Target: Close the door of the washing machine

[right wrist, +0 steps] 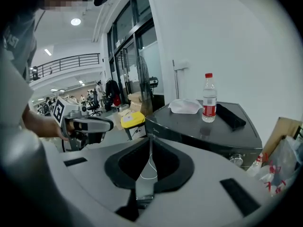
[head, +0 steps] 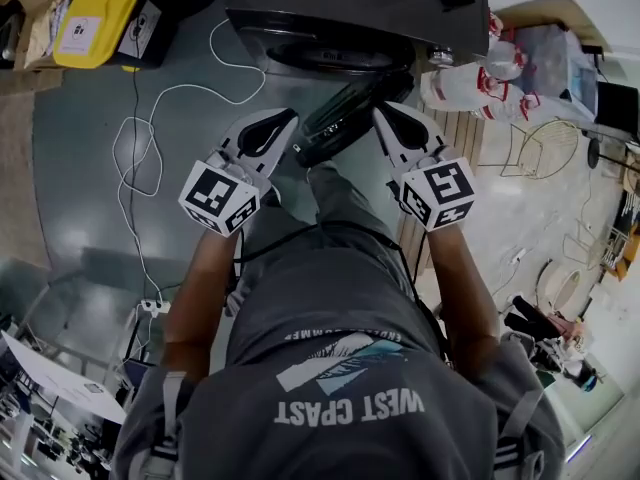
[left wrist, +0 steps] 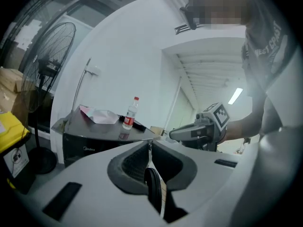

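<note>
The dark washing machine (head: 350, 8) stands ahead of me, and its black round door (head: 345, 118) hangs open, swung out toward me. My left gripper (head: 288, 120) is just left of the door and my right gripper (head: 384, 114) just right of it. Both are shut and hold nothing. In the left gripper view the shut jaws (left wrist: 149, 145) point past the machine (left wrist: 94, 131), with the right gripper (left wrist: 172, 135) beside them. In the right gripper view the shut jaws (right wrist: 150, 143) face the machine (right wrist: 203, 126), and the door is hidden there.
On the machine's top stand a water bottle (right wrist: 209, 98), a white cloth (right wrist: 184, 106) and a flat black object (right wrist: 230, 116). A yellow bin (head: 95, 18) and a white cable (head: 140, 148) are at the left. Plastic bags (head: 480, 78) and a wire rack (head: 545, 148) are at the right. A fan (left wrist: 47, 65) stands beyond.
</note>
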`<state>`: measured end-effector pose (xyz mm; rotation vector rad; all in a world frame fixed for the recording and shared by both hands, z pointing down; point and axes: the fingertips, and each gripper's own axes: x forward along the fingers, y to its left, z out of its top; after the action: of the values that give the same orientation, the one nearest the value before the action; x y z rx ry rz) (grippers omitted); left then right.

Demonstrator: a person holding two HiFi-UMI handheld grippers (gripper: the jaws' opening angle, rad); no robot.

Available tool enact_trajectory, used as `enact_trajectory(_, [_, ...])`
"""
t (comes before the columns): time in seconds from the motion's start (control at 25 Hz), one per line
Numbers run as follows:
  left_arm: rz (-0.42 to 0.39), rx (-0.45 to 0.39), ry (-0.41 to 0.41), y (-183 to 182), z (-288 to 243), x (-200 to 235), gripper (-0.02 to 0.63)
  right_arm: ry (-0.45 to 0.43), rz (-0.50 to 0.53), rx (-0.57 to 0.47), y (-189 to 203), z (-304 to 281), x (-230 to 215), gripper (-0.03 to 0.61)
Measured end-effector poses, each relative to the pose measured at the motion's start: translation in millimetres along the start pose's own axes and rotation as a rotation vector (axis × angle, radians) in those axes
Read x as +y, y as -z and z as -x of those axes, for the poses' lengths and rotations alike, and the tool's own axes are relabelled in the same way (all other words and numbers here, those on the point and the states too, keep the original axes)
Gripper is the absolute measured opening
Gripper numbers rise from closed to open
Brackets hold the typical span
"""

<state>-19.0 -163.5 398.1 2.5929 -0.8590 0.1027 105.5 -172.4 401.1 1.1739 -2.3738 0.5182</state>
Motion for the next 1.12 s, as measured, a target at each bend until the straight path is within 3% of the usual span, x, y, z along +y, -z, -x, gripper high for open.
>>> enact_trajectory(0.2, [0.095, 0.041, 0.04, 43, -19, 8, 0.032, -0.031, 0.052, 0.064, 28, -23, -8, 0.057])
enact_trajectory(0.48, [0.166, 0.097, 0.046, 110, -41, 5, 0.035, -0.077, 0.196, 0.191, 84, -42, -15, 0.09])
enact_trajectory(0.68, [0.211, 0.152, 0.065, 155, -59, -3, 0.087, -0.155, 0.228, 0.261, 120, -53, -12, 0.13])
enact_trajectory(1.12, [0.207, 0.301, 0.099, 237, -89, -21, 0.184, -0.346, 0.454, 0.461, 205, -69, -10, 0.23])
